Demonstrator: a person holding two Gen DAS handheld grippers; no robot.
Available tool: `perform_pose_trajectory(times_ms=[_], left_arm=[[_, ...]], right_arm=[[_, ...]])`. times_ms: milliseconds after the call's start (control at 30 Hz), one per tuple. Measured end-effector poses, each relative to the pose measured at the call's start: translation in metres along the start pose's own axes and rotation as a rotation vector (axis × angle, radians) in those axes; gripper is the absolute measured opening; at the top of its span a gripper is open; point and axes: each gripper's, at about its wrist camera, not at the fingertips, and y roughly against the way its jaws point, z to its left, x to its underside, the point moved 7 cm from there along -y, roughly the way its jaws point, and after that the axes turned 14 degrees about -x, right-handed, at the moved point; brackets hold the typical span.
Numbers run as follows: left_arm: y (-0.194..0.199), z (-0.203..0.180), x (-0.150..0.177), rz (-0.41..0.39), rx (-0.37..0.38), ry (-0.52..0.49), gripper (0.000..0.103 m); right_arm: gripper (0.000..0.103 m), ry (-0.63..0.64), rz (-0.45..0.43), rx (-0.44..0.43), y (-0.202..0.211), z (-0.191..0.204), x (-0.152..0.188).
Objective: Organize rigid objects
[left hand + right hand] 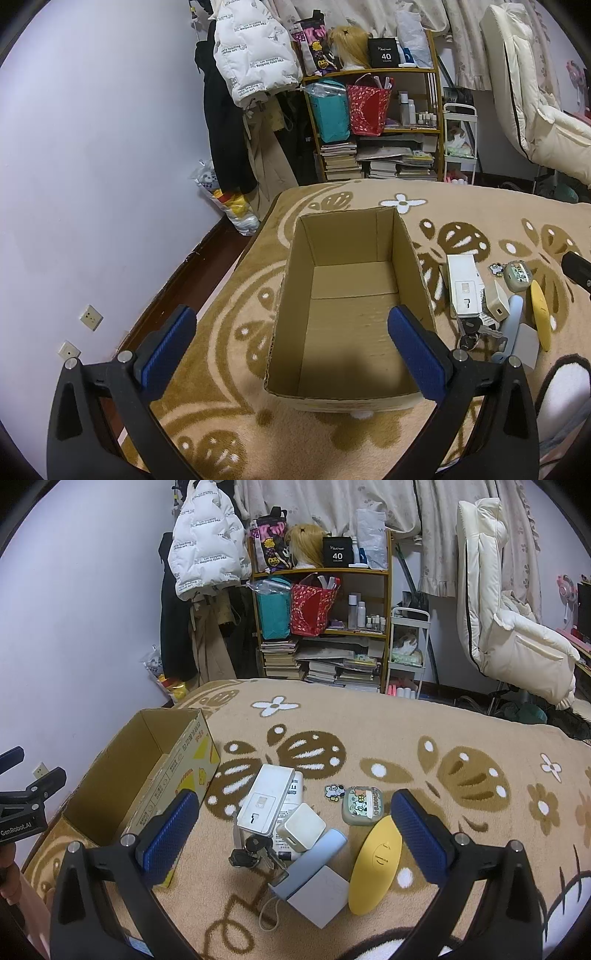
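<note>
An empty open cardboard box (351, 317) (147, 775) stands on the patterned blanket. My left gripper (291, 350) is open and empty above the box's near end. To the box's right lies a cluster: a white flat box (264, 799) (463, 284), a white charger cube (301, 826), keys (251, 851), a light blue case (314, 858), a grey square (319, 895), a yellow oval (375, 864) and a green cartoon case (362, 805). My right gripper (295, 842) is open and empty just above this cluster.
A cartoon sticker (334, 792) lies by the green case. The blanket's left edge (236, 273) drops to the floor by the wall. A cluttered shelf (321, 627), hanging coats (207, 554) and a white chair (509, 635) stand behind the bed.
</note>
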Motion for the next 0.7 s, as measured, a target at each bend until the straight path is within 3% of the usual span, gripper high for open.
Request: perform_pose_trajectory(times_ms=[700], left_arm=[[-0.0020, -0.0008, 0.0027, 0.008, -0.007, -0.012, 0.102]], right_arm=[[0.103, -0.001, 0.003, 0.001, -0.0012, -0.0001, 0.0010]])
